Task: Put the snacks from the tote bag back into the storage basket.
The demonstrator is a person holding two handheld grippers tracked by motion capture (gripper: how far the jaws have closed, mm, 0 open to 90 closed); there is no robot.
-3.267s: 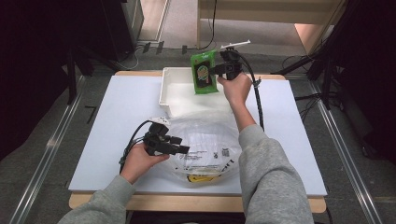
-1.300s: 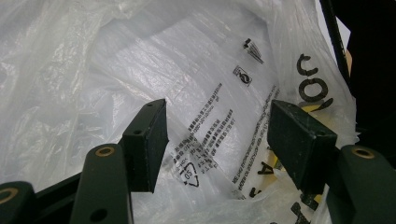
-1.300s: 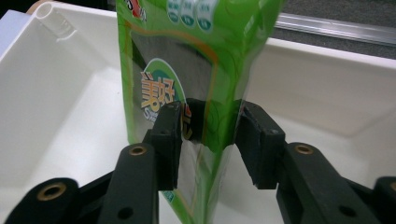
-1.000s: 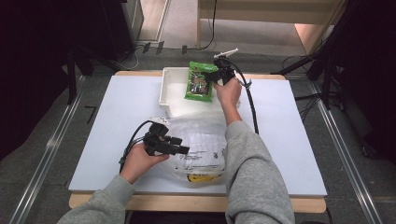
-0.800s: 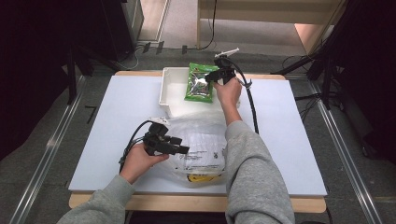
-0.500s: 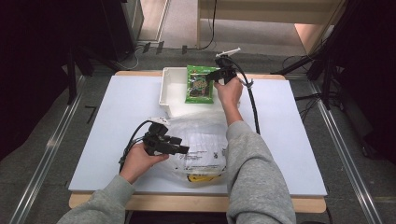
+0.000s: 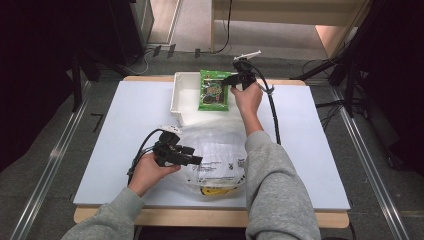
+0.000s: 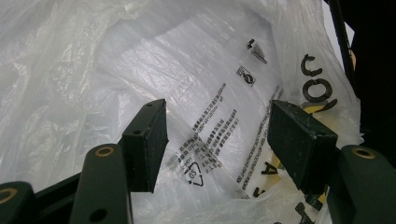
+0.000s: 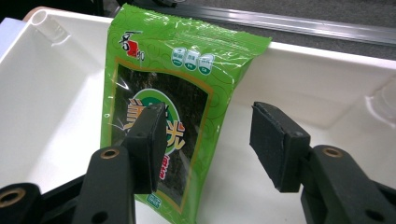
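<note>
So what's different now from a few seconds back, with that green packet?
The green foil snack packet has come down from above the table's far edge into the white plastic tray. The right claw, which gripped it then, now stands open, the packet leaning against the tray's far wall. The left claw stays open over the clear plastic bag, which has not moved.

On the tabletop we find a tray at the far edge, near the middle, with a snack packet lying in it. Just right of the packet sits our right hand-held gripper. A plastic bag lies near us, with our left hand-held gripper over its left side.
</note>
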